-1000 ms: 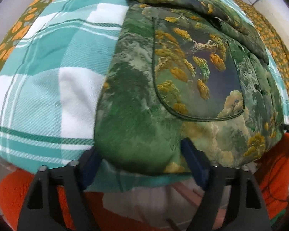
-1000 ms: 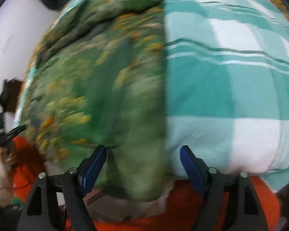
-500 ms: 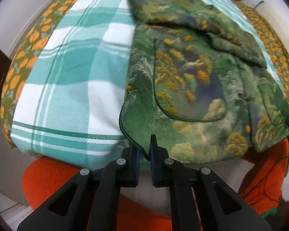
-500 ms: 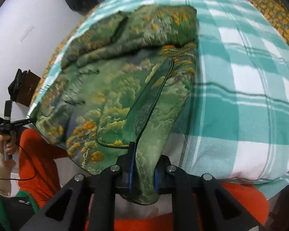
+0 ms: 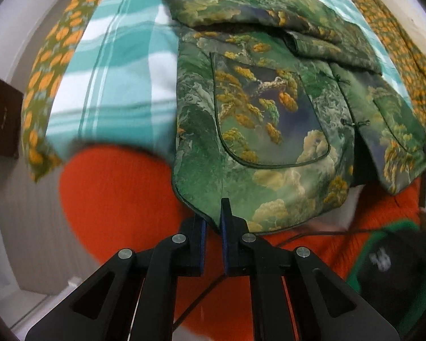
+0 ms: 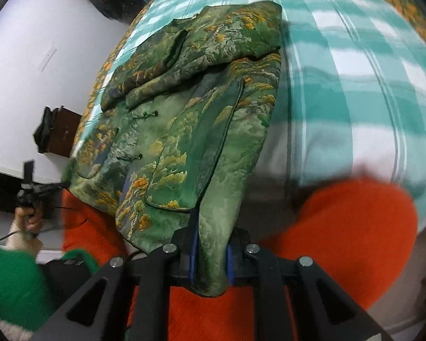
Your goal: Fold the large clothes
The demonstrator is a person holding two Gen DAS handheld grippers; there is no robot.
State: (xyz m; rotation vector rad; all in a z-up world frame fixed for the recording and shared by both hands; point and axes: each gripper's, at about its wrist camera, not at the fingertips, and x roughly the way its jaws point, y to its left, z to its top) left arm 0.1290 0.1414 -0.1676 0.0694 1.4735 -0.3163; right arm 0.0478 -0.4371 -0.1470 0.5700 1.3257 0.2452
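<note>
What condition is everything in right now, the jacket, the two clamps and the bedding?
Green brocade jacket with golden tree pattern: sleeves folded across, hem corners lifted off the bed.
Left gripper: shut on the jacket's hem edge.
Right gripper: shut on a bunched hem corner.
Teal and white checked blanket: spread flat under the jacket.

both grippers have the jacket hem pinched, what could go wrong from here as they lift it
1. The left gripper holds only the thin piped edge of the green and gold brocade jacket, so the hem may slip out.
2. The right gripper clamps a thicker bunch, so the hem may rise unevenly and fold crooked.
3. The sleeves folded over the jacket's far end may slide off onto the teal and white checked blanket.
</note>
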